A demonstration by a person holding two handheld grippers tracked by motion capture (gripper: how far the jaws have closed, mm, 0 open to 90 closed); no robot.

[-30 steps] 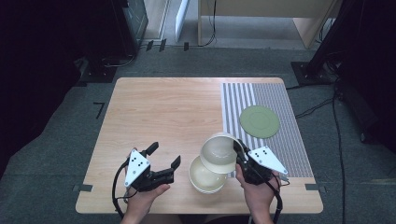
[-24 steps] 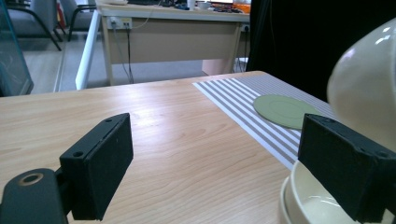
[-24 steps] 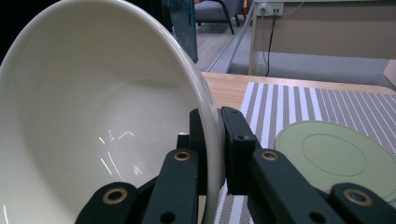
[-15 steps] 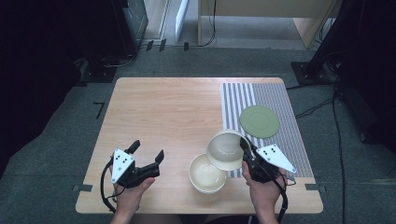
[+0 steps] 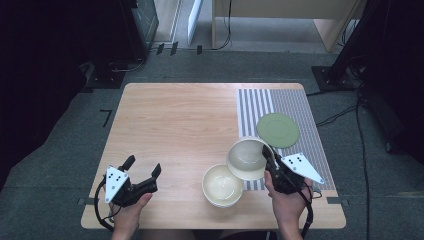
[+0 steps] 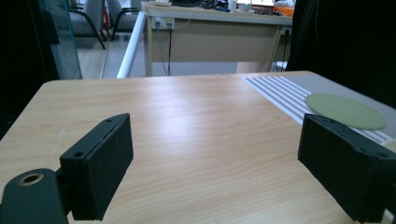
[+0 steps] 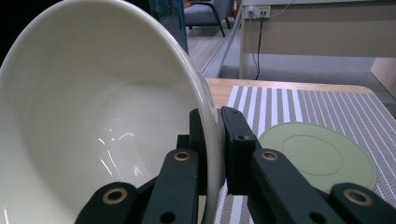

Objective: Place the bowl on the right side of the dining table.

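My right gripper (image 5: 270, 156) (image 7: 219, 140) is shut on the rim of a cream bowl (image 5: 246, 158) (image 7: 93, 121), which it holds tilted above the table. A second cream bowl (image 5: 222, 185) rests upright on the wood just left of and below the held one. A flat green plate (image 5: 278, 129) (image 6: 345, 110) (image 7: 317, 154) lies on the striped mat (image 5: 295, 105) beyond the right gripper. Near the table's front left corner my left gripper (image 5: 142, 167) (image 6: 212, 172) stands open with nothing between its jaws, well apart from both bowls.
The wooden table (image 5: 180, 120) has bare surface across its left and middle. A desk (image 5: 280, 15) and cables stand on the floor beyond the far edge. Dark equipment flanks the table on both sides.
My left gripper has drawn back left toward the front left corner, away from the resting bowl. The right gripper has carried the held bowl slightly right and up.
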